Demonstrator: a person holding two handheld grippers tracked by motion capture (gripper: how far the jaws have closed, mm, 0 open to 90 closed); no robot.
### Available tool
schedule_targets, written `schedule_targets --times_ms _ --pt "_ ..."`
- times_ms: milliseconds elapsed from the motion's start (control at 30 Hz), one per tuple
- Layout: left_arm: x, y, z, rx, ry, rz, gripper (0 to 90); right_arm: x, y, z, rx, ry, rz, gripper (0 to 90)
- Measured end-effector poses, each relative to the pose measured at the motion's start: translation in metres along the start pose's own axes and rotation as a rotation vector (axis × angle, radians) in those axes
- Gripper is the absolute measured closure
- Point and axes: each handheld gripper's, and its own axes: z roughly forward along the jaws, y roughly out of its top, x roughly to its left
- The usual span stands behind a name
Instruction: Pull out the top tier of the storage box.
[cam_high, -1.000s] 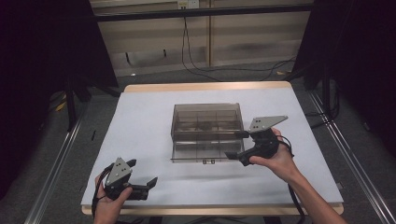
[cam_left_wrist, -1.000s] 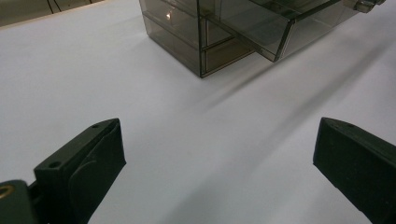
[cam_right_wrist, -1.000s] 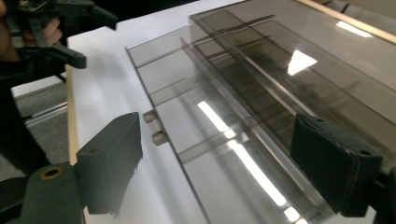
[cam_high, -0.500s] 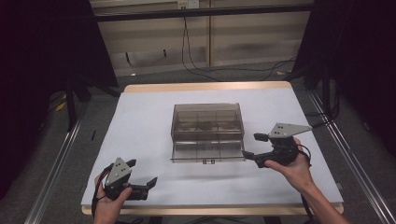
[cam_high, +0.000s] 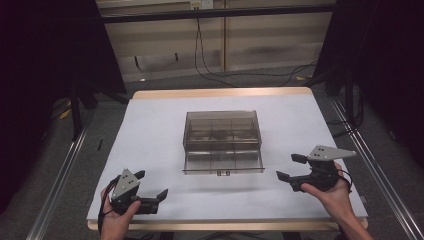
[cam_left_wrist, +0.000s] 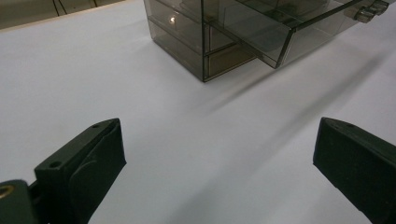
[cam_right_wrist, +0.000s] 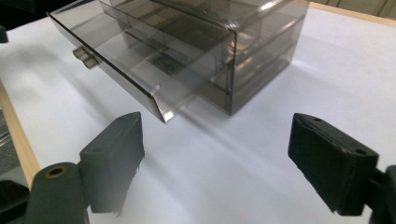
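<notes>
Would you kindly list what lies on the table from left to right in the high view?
Left gripper → smoky clear drawer box with its bottom drawer pulled out → right gripper.

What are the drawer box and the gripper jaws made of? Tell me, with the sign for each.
Drawer box: likely smoke-tinted clear plastic, glossy; its dividers show through the walls and a light glints on it. The pulled-out drawer looks the same. Jaws of the left gripper and right gripper: matte black, probably moulded plastic or rubber; no shine.
</notes>
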Motion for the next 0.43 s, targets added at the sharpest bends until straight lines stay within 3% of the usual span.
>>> schedule_targets --times_ms 267,433 --pt "-0.003 0.001 -0.001 -0.005 -0.016 -0.003 1.9 0.003 -0.019 -0.017 -0.044 -0.016 0.056 18.6" --pt "-0.003 0.002 -0.001 -0.012 -0.024 0.006 1.9 0.008 -0.029 -0.019 -0.02 -0.022 0.079 18.5"
